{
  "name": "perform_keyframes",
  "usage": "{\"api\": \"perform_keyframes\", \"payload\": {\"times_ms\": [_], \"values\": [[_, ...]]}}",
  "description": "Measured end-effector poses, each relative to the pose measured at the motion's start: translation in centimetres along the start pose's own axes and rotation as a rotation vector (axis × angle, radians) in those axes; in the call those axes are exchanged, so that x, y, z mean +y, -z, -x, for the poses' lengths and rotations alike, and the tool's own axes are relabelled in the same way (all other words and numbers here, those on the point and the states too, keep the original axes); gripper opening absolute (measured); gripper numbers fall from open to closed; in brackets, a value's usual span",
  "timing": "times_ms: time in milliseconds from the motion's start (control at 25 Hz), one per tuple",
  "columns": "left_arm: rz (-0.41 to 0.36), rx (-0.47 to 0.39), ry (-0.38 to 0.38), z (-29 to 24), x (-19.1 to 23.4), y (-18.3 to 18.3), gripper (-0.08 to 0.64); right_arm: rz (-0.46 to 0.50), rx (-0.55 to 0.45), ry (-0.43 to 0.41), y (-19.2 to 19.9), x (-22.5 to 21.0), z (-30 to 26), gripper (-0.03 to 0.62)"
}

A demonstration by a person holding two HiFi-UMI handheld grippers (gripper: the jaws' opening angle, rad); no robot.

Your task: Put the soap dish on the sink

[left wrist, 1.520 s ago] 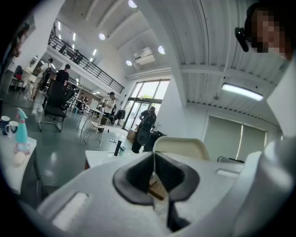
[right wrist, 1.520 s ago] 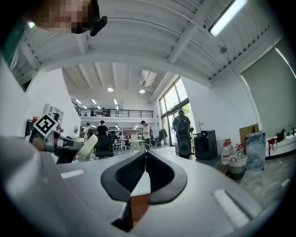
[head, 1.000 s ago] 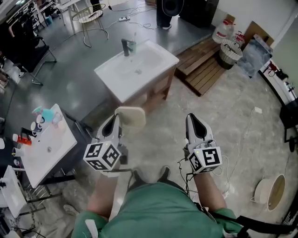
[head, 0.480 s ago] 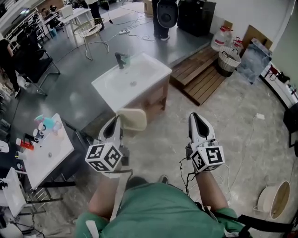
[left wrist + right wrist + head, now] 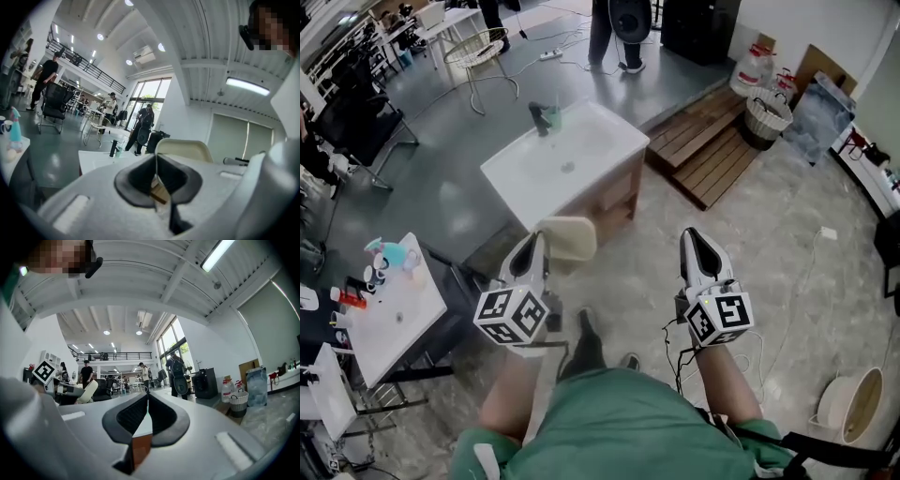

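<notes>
A cream soap dish (image 5: 568,237) is pinched by its edge in my left gripper (image 5: 540,241), which is shut on it and points level over the floor. In the left gripper view the soap dish (image 5: 183,148) rises just past the left gripper (image 5: 156,163). The white sink (image 5: 517,184) on its wooden cabinet stands ahead, with a dark faucet (image 5: 545,118) at its far edge. My right gripper (image 5: 692,235) is shut and holds nothing, level beside the left. From the right gripper (image 5: 146,399) view the soap dish (image 5: 88,391) shows at left.
A small white table (image 5: 397,330) with bottles stands at my left. A wooden pallet (image 5: 705,150) and a wicker basket (image 5: 766,113) lie right of the sink. A wire stool (image 5: 479,42) and a standing person (image 5: 607,28) are behind it. A white bucket (image 5: 847,399) sits at lower right.
Both grippers have travelled forward together with the soap dish still held. My foot has stepped into view between them. A person has walked in behind the sink.
</notes>
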State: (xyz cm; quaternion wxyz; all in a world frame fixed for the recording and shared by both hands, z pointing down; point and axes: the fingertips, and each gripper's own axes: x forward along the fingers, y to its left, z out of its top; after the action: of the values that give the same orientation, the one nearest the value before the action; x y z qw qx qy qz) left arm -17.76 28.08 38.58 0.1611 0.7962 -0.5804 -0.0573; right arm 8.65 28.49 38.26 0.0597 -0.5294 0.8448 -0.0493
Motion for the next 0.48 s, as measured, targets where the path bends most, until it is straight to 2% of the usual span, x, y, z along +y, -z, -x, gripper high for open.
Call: {"api": "perform_keyframes", "payload": {"times_ms": [480], "values": [[0.084,0.033,0.079,-14.0,13.4,-3.0,0.009,0.074,0.067,0.076,1.6,1.2,-17.2,0.009]]}}
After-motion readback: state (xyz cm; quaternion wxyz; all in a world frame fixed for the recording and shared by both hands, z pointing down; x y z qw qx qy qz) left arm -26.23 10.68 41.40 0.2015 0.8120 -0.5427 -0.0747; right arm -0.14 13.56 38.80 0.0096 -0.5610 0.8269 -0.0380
